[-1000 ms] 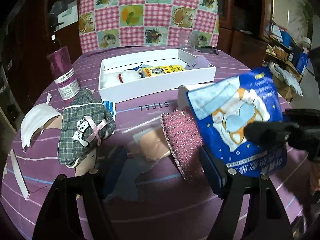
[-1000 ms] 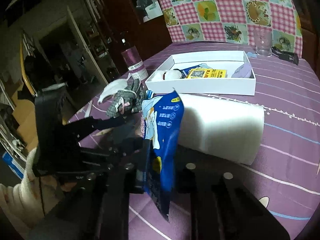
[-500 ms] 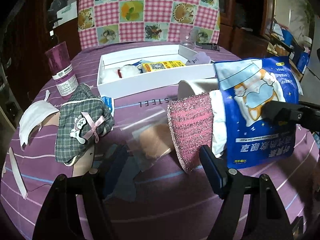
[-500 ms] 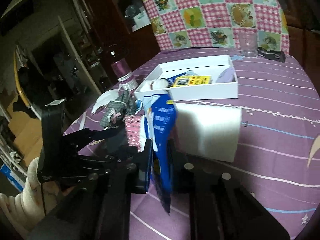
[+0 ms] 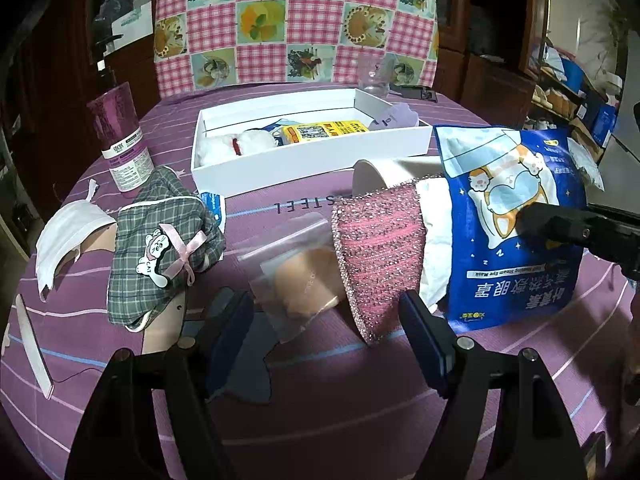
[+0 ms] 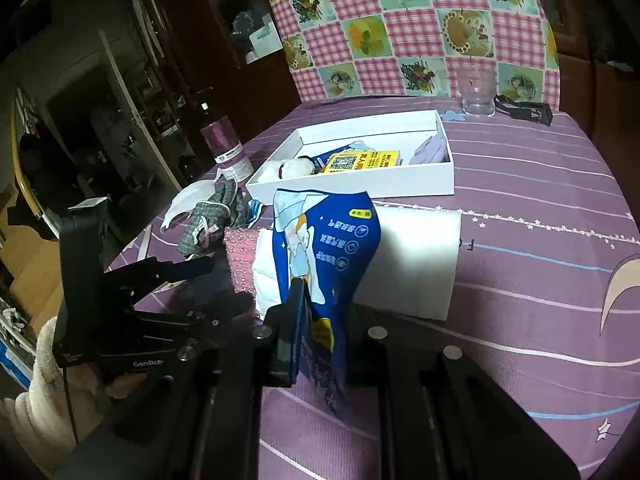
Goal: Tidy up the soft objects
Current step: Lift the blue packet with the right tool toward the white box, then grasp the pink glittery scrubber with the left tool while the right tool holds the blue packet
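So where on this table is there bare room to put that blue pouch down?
Free: the purple cloth right of the white box and white block, and the near strip beneath the blue pouch. Crowded: the left side, with plaid pouch, face mask, zip bag and pink scrubber.

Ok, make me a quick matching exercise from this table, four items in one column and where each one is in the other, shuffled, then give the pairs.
Items:
1. blue pouch
2. yellow packet
3. purple can
4. plaid pouch

Places:
A. upright on the table, left of the white box
B. gripped in the right tongs
C. lying on the tablecloth beside a white mask
D. inside the white box

Pairs: 1-B, 2-D, 3-A, 4-C
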`<state>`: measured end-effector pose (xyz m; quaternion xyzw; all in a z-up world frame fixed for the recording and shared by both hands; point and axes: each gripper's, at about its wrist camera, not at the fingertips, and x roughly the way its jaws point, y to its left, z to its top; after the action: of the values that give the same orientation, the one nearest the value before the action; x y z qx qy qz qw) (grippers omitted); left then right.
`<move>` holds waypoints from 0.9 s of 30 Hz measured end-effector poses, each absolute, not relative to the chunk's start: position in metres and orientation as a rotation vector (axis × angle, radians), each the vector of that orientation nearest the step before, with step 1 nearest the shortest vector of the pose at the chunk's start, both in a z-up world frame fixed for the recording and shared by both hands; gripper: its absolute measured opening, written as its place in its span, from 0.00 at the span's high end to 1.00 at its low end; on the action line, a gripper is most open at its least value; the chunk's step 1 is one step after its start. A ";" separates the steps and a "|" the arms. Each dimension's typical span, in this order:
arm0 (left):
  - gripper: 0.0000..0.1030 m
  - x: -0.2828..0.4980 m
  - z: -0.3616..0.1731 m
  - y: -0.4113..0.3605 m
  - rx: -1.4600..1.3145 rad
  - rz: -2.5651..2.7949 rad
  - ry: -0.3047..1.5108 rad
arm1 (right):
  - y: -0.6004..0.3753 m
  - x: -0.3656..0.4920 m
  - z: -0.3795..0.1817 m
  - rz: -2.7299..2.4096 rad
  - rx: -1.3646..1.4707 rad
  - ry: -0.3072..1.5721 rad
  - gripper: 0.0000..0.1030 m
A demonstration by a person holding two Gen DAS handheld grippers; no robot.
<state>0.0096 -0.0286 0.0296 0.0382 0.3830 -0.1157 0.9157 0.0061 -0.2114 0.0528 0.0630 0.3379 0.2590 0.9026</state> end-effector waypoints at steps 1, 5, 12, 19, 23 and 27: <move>0.27 0.010 0.030 -0.029 0.079 -0.241 0.788 | -0.210 0.006 0.053 0.532 0.126 0.695 0.85; 0.27 0.009 0.030 -0.030 0.079 -0.248 0.788 | -0.206 0.004 0.053 0.507 0.107 0.681 0.84; 0.27 0.010 0.030 -0.030 0.078 -0.256 0.790 | -0.205 0.003 0.052 0.482 0.121 0.684 0.82; 0.27 0.009 0.031 -0.029 0.058 -0.274 0.791 | -0.206 0.004 0.053 0.493 0.135 0.691 0.82; 0.27 0.008 0.031 -0.030 0.049 -0.296 0.788 | -0.207 0.005 0.053 0.487 0.140 0.699 0.82; 0.27 0.008 0.032 -0.032 0.024 -0.336 0.781 | -0.210 0.007 0.050 0.475 0.156 0.716 0.82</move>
<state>0.0079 -0.0315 0.0323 0.0119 0.3789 -0.1632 0.9109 0.0069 -0.2104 0.0500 0.0758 0.3469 0.2299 0.9061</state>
